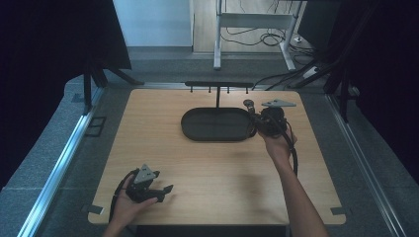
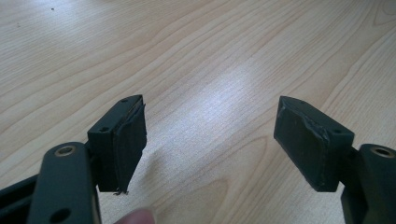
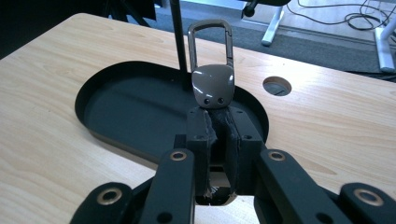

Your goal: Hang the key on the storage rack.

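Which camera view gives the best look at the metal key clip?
The right gripper view: the key clip stands close and sharp, its loop upright above the black tray, its lower end pinched in the right gripper. In the high view it is a small dark shape at the tray's right end. The left gripper view looks at bare table.

The high view looks forward and down from above the person's side, taking in the whole wooden surface (image 1: 212, 168) with the floor and a frame beyond it. The left gripper view sits low and close, looking along its own jaws at bare wood grain. The right gripper view looks along its jaws across the oval black tray (image 3: 135, 116) toward the far edge. The high view also shows this tray (image 1: 217, 126).
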A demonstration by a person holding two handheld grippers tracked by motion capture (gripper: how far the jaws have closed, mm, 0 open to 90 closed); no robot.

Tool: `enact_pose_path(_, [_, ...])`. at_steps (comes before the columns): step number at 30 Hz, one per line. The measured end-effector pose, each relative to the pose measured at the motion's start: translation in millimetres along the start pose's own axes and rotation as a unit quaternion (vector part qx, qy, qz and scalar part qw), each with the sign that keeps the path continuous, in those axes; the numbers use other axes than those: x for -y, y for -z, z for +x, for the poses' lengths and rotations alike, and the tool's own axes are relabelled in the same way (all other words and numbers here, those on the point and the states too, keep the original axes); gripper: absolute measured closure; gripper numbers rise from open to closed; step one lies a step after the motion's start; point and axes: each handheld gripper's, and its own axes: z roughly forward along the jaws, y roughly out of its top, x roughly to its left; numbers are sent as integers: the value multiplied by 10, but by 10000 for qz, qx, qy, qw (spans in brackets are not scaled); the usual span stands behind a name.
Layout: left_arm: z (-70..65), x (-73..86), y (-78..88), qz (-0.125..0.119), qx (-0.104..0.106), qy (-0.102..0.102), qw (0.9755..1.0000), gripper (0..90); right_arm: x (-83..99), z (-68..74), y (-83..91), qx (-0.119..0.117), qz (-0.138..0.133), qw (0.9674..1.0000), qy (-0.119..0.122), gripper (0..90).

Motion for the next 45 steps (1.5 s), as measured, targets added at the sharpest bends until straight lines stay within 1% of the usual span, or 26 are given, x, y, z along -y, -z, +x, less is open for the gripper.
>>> enact_pose_path(3, [-5,-1,0,-4,4,-1,10000,259,-13,-8,-27,27,-41,10000,-39,809])
enact_pose_path(7, [-6,-2,2,-6,6,1,10000,258,-29,-5,-91,89,-48,9999,-9,809])
enact_pose_path(14, [-1,-1,3,-10,12,5,10000,258,-66,-29,-179,155,-103,9998,-110,809])
enact_pose_path(24, [11,0,16,-22,13,21,10000,258,-142,-23,-284,261,-162,9995,-95,809])
enact_pose_path(28, [11,-1,21,-33,14,27,10000,258,-146,-29,-348,390,-159,9991,-35,809])
enact_pose_path(31, [15,0,22,-34,16,29,10000,258,-161,-47,-395,405,-135,9991,-60,809])
enact_pose_path(36, [21,2,24,-47,16,47,10000,259,-197,-39,-454,450,-127,9989,-49,809])
enact_pose_path(45, [30,2,35,-61,14,59,10000,259,-231,-52,-583,593,-140,9981,-112,809])
